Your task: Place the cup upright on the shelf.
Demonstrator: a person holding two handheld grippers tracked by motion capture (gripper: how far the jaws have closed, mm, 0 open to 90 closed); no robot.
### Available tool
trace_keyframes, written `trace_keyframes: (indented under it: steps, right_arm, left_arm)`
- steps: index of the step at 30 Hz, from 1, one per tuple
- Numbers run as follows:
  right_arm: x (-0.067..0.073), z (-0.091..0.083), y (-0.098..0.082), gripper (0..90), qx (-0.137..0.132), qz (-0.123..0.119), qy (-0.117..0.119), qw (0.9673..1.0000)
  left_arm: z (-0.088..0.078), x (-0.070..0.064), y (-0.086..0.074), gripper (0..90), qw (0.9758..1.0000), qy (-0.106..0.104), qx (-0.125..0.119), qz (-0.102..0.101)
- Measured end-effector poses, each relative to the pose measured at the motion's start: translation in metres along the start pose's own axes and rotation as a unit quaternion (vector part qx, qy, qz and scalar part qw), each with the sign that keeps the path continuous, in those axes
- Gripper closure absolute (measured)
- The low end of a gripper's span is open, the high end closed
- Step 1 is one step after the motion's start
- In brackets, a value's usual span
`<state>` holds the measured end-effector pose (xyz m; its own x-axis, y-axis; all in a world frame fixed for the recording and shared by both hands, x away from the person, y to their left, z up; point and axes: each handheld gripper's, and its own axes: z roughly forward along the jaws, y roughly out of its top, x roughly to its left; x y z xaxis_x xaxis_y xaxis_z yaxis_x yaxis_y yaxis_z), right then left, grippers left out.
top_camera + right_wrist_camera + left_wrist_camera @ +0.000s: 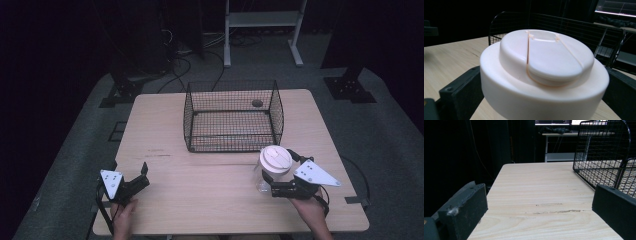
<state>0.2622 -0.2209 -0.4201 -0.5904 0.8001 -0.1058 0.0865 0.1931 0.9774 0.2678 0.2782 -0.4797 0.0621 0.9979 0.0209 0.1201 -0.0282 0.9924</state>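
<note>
right gripper (265, 184) clamps the white-lidded jar (274, 162); left gripper (145, 175) gapes wide

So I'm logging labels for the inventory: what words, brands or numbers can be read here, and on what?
None can be read. The white lid of the jar is plain, and the wire basket and table carry no print. The screen far behind is too blurred.
</note>
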Motion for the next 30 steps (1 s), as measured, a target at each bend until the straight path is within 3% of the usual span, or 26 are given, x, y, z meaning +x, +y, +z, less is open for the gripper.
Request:
trace_keyframes:
  steps: [13, 17, 30]
  right_arm:
    - [0.002, 0.002, 0.000, 4.0, -0.003, -0.001, 0.001, 1.0000]
    - [0.003, 0.004, 0.004, 4.1, 0.001, -0.006, -0.007, 1.0000]
    - [-0.001, 0.012, 0.023, 4.2, -0.002, -0.003, 0.006, 1.0000]
  left_arm:
    - [0.000, 0.000, 0.000, 0.0, 1.0000, 0.001, 0.001, 0.000]
    - [0.000, 0.001, 0.000, 0.0, 1.0000, 0.001, 0.001, -0.002]
    - [0.001, 0.001, 0.000, 0.0, 1.0000, 0.001, 0.004, -0.004]
